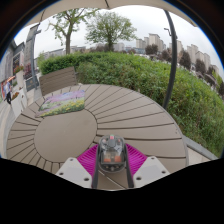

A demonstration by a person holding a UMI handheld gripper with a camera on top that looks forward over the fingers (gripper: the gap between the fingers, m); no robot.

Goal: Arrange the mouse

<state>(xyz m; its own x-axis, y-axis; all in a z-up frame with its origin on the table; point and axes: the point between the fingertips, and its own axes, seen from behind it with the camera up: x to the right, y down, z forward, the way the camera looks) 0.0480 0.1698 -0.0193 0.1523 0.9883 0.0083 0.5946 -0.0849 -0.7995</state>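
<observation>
so my claw (111, 160) is clamped on the small grey-black plastic mouse (111, 152), carrying it over the round slatted wooden counter (70, 130) for placing

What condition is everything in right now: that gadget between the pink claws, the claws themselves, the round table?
Grey computer mouse: lifted off the table, clamped between the pads, seen end-on.
Two-finger gripper with magenta pads: shut on the mouse, held above the near edge of the table.
Round wooden slatted table: level, with a smooth round centre panel.
Printed rectangular mat: lying flat on the table's far side.
</observation>
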